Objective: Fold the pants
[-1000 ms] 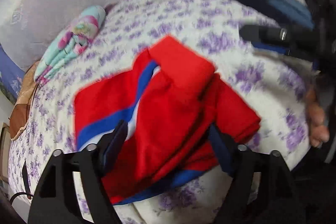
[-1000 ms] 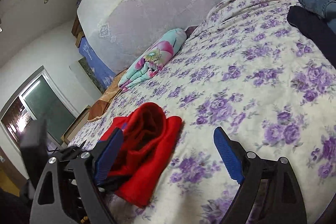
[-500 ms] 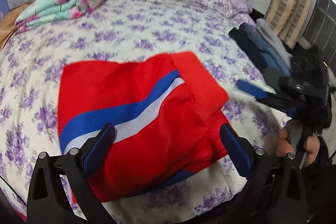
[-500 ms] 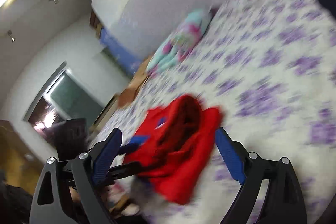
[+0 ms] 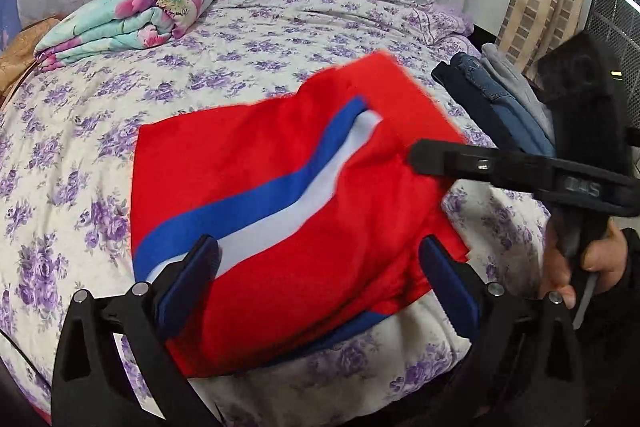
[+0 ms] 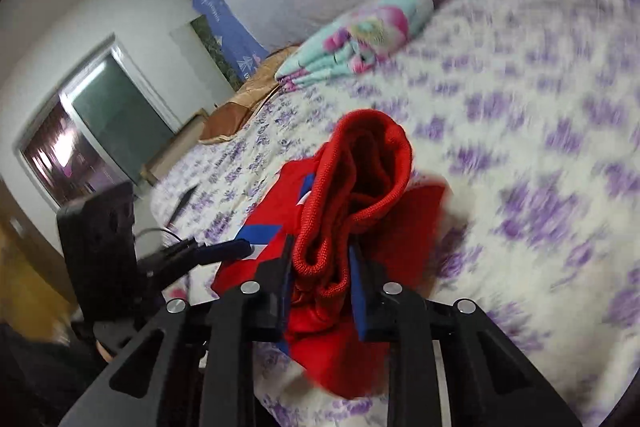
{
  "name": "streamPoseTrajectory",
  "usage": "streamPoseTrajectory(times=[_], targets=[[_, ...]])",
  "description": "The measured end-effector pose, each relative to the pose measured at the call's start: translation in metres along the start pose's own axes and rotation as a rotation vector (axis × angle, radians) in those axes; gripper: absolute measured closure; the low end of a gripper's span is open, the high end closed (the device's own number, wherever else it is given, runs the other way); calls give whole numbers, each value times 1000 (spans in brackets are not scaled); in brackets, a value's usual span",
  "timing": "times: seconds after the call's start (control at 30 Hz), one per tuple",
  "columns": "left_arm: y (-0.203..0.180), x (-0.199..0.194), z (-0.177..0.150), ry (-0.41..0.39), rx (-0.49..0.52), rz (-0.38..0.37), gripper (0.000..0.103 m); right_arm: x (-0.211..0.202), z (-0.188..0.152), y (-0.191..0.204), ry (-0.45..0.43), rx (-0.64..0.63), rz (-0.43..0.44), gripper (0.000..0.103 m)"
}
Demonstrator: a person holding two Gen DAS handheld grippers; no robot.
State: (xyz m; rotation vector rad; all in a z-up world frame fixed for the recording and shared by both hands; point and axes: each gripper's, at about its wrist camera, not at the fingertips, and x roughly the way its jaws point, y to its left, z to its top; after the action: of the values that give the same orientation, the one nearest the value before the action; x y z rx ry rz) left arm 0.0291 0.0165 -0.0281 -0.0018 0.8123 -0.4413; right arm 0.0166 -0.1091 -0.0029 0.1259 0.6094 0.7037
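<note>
Your right tongs point(image 6: 320, 277) have just been closing, and now they pinch the thick red cuff point(image 6: 356, 195) of the pants between their blue pads point(image 6: 359, 291). In the left wrist view, the right tongs point(image 5: 416, 157) reach in from the right side and lie on the far right part of the pants. Your right hand point(image 5: 580, 263) holds their handle at the right edge of that view.

Your left tongs point(image 5: 320, 279) are spread wide. They have just been opening, and they pinch nothing. Their two blue pads point(image 5: 188, 283) sit over the near part of the pants, one on each side. You cannot tell if they touch the cloth.

The red pants point(image 5: 280, 207) lie folded on the bed point(image 5: 80, 155), near its front edge. A blue stripe point(image 5: 256, 203) and a white stripe point(image 5: 288, 223) run side by side across them. The end with the cuff is lifted up a little off the bed.

The bed has a white cover with purple flowers. A folded blanket point(image 5: 132, 15) with pink flowers lies far off to the left, well apart from the pants. A pile of dark and blue folded clothes point(image 5: 500, 103) sits at the right edge of the bed, near the pants. The right wrist view is blurry on the right side.
</note>
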Motion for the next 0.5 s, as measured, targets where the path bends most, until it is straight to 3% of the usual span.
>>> streamPoseTrajectory(times=[0.07,0.2,0.27,0.3,0.37,0.43,0.5], targets=[[0,2,-1,8,-1,-5,5,-2,0,0,13,10,-31,78],[2,-4,-5,5,-16,-19,5,-14,-14,3,-4,72,31,79],[3,-9,-7,2,-6,-5,5,-19,-17,0,4,89,19,75],[5,-7,-8,9,-5,4,5,-11,-22,-7,29,120,-5,60],[11,1,-11,26,-22,5,5,14,-33,-30,136,193,-56,52],[15,-7,-12,6,-43,-13,5,12,-37,-39,117,226,-13,46],[23,-23,-11,-36,-68,-30,5,-2,-32,-35,90,209,-25,21]])
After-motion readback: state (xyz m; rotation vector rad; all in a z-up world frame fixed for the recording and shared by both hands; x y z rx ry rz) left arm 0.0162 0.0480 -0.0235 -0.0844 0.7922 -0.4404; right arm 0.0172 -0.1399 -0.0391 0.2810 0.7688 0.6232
